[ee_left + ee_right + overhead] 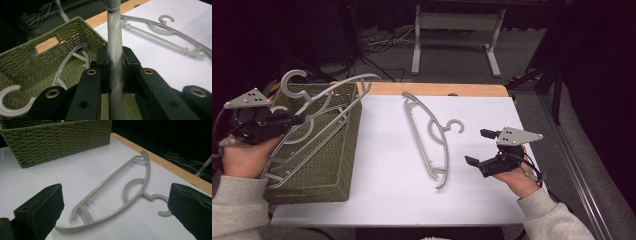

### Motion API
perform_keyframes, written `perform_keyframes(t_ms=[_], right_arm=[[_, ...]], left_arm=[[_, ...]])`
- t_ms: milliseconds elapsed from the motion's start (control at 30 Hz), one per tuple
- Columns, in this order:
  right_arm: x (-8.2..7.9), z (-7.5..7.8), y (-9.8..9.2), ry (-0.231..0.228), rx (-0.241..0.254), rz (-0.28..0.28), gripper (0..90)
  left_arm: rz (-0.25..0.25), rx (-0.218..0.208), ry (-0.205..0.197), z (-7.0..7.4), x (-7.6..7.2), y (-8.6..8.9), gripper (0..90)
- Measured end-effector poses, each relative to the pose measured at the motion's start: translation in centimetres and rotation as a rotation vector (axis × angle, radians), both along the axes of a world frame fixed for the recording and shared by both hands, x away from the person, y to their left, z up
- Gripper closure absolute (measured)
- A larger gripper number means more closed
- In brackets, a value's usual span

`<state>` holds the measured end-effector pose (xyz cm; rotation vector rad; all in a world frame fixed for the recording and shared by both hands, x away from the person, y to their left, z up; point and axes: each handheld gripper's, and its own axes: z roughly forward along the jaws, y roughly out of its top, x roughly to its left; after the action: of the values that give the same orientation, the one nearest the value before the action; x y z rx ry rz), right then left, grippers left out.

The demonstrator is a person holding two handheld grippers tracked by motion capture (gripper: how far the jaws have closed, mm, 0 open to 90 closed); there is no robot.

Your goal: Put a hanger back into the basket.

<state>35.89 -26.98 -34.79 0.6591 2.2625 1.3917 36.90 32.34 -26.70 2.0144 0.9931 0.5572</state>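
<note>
No brand, label or legible writing on any surface; bare grey plastic, plain weave, blank white tabletop

High view: left gripper (294, 119) over the olive wicker basket (339, 165), clenched on the curved arm of a grey hanger (343, 85) that rises tilted, far end past the basket's back rim, lower end down inside. More grey hangers (297, 150) lying in the basket beneath it. Second hanger (428, 135) flat on the white table (382, 200), between basket and right gripper (478, 147), hook turned toward that gripper. Right gripper released, jaws spread, resting near the table's right edge, just beside the flat hanger without touching it

Left gripper view: close look at the grip itself, both black pads pressed on the grey arm (115, 55), bar running straight up between them; basket interior (27, 62) below with a loose hook (10, 102) and a curved arm, plus a handle cut-out in the basket wall. Flat hanger (160, 37) beyond on the table

Right gripper view: wide gap between the two jaws, nothing in it; flat hanger (117, 202) ahead, full outline with crossbar and hook; outer basket wall (57, 140) behind, wooden table edge (160, 162) at the far side
</note>
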Motion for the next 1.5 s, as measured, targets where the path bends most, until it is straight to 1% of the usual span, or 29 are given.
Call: perform_keyframes(t_ms=[67, 133, 333, 367, 400, 467, 567, 633, 667, 700, 833, 933, 967, 1033, 1067, 1167, 1200, 1267, 1300, 1333, 1367, 1400, 1467, 1500], right_arm=[[0.0, 0.0, 0.1, 0.005, 0.002, 0.005, 0.9], [0.0, -0.1, 0.1, 0.006, 0.000, 0.005, 1.0], [0.1, -0.1, 0.1, 0.017, 0.000, 0.008, 1.0], [0.1, -0.1, 0.1, 0.017, 0.000, 0.008, 1.0], [0.1, -0.2, 0.2, 0.018, -0.003, 0.010, 1.0], [0.1, -0.2, 0.2, 0.021, -0.005, 0.010, 1.0], [0.2, -0.2, 0.3, 0.027, -0.008, 0.011, 1.0], [0.2, -0.3, 0.3, 0.026, -0.009, 0.013, 1.0], [0.2, -0.3, 0.4, 0.026, -0.009, 0.013, 1.0], [0.2, -0.3, 0.4, 0.025, -0.010, 0.016, 1.0], [0.2, -0.4, 0.4, 0.030, -0.012, 0.016, 1.0], [0.2, -0.4, 0.3, 0.034, -0.014, 0.018, 1.0], [0.2, -0.4, 0.3, 0.034, -0.014, 0.018, 1.0], [0.2, -0.4, 0.3, 0.039, -0.016, 0.016, 1.0], [0.2, -0.5, 0.3, 0.042, -0.017, 0.020, 1.0], [0.2, -0.5, 0.4, 0.045, -0.020, 0.024, 1.1], [0.2, -0.6, 0.5, 0.047, -0.021, 0.027, 1.2], [0.3, -0.7, 0.7, 0.052, -0.024, 0.030, 1.2], [0.3, -0.7, 0.7, 0.054, -0.026, 0.033, 1.2], [0.3, -0.7, 0.7, 0.055, -0.025, 0.034, 1.2], [0.3, -0.7, 0.7, 0.058, -0.025, 0.035, 1.2], [0.3, -0.7, 0.7, 0.058, -0.025, 0.035, 1.2], [0.3, -0.8, 0.7, 0.064, -0.024, 0.037, 1.2], [0.3, -0.8, 0.7, 0.067, -0.022, 0.038, 1.2]], left_arm=[[0.020, 0.002, -0.003, -0.1, 0.1, 0.5, 79.6], [0.041, -0.006, 0.002, -0.3, 0.1, 1.0, 79.6], [0.110, -0.017, 0.027, -1.3, 0.6, 2.9, 79.6], [0.110, -0.017, 0.027, -1.3, 0.6, 2.9, 79.6], [0.129, -0.018, 0.036, -1.7, 0.8, 3.3, 79.6], [0.138, -0.018, 0.036, -1.8, 0.9, 3.4, 79.6], [0.159, -0.037, 0.038, -2.2, 1.1, 3.6, 79.6], [0.171, -0.035, 0.044, -2.3, 1.2, 3.5, 79.6], [0.181, -0.033, 0.050, -2.4, 1.3, 3.4, 79.5], [0.191, -0.039, 0.061, -2.6, 1.4, 3.4, 79.6], [0.218, -0.053, 0.080, -3.2, 1.7, 3.4, 79.6], [0.213, -0.048, 0.082, -3.1, 1.8, 3.5, 79.6], [0.221, -0.055, 0.081, -3.1, 1.8, 3.4, 79.6], [0.223, -0.067, 0.094, -3.0, 2.0, 3.6, 79.6], [0.223, -0.068, 0.099, -3.0, 2.0, 3.6, 79.5], [0.228, -0.072, 0.098, -2.9, 2.1, 3.7, 79.6], [0.223, -0.067, 0.101, -2.8, 2.1, 3.7, 79.6], [0.203, -0.030, 0.077, -2.7, 2.1, 3.6, 79.5], [0.199, -0.026, 0.073, -2.7, 2.1, 3.5, 79.5], [0.185, -0.007, 0.063, -2.7, 2.1, 3.6, 79.5], [0.183, 0.007, 0.061, -2.8, 2.0, 3.6, 79.5], [0.183, 0.007, 0.061, -2.8, 2.0, 3.6, 79.6], [0.168, 0.017, 0.053, -3.1, 2.0, 3.7, 79.6], [0.166, 0.016, 0.035, -3.3, 2.0, 3.8, 79.6]])
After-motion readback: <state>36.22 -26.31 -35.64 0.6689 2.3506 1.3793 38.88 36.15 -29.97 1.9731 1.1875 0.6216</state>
